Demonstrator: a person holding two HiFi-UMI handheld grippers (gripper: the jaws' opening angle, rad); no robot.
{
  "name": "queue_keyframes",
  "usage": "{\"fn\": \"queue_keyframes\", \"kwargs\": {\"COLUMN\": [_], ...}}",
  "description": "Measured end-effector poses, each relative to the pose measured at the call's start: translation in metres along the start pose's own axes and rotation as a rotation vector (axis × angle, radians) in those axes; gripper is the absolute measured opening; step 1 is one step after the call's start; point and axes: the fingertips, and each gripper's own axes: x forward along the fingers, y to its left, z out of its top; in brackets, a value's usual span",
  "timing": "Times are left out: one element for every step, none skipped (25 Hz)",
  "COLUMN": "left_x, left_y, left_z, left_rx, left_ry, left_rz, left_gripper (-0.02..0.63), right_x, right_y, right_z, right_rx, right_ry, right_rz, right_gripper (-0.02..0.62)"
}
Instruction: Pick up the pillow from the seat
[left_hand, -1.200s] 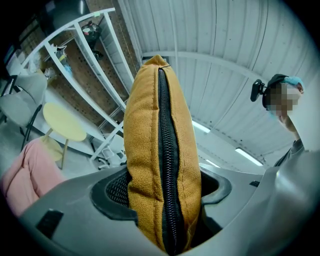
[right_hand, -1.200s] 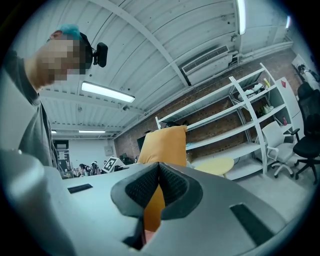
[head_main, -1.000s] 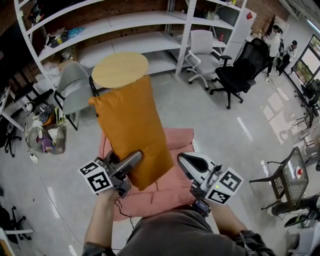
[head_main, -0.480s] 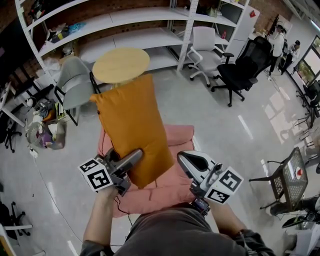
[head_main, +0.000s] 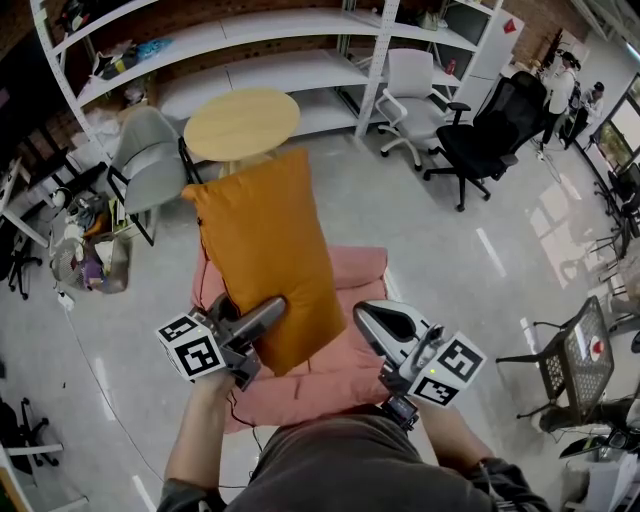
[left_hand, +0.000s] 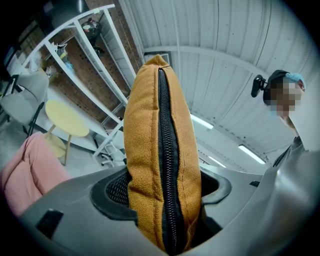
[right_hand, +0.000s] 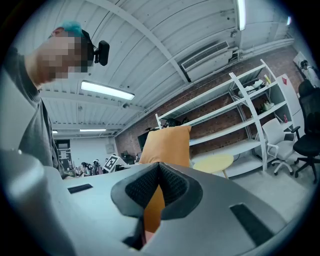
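Pillow (head_main: 265, 250) position, referenced to the pink seat (head_main: 340, 385)? (Inspector)

Raised above the seat and standing on edge, its lower end over the seat cushion. (Operator)

Left gripper (head_main: 262, 318) condition? (Inspector)

Clamped on the pillow's lower end, above the seat's left side. The black zipper (left_hand: 167, 190) seam runs between the two pads and faces the left gripper's camera. (Operator)

Right gripper (head_main: 368, 322) condition? (Inspector)

Jaw tips together, nothing between them. It is above the seat's right side, just beside the pillow and not touching it. (Operator)
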Motion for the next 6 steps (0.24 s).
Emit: {"fn": "queue_keyframes", "kwargs": {"left_x": [0.0014, 0.0027, 0.0039, 0.0052, 0.0065, 0.0078], "left_y": [0.0007, 0.0015, 0.0023, 0.0032, 0.004, 0.0048], "left_z": [-0.0011, -0.0018, -0.002, -0.0018, -0.0014, -0.001], "left_rx": [-0.001, -0.002, -0.003, -0.004, -0.005, -0.006], "left_ry": [0.001, 0.001, 0.001, 0.001, 0.001, 0.002], "left_rz": [0.0, 0.001, 0.001, 0.002, 0.003, 0.004], "left_gripper": [0.342, 0.342, 0.342, 0.342, 0.342, 0.342], "right_x": [-0.0004, -0.0004, -0.0002, 0.0002, 0.0007, 0.0012], "right_y": [-0.0015, -0.003, -0.0044, -0.0058, -0.0073, -0.0087], "right_z": [-0.0008, -0.0013, -0.0015, -0.0014, -0.0012, -0.0008], "right_rx": [0.001, 0.002, 0.004, 0.005, 0.006, 0.007], "right_ry": [0.001, 0.001, 0.002, 0.002, 0.003, 0.003], "right_rz": [0.001, 0.001, 0.001, 0.001, 0.001, 0.001], "right_gripper": [0.015, 0.015, 0.015, 0.015, 0.015, 0.015]}}
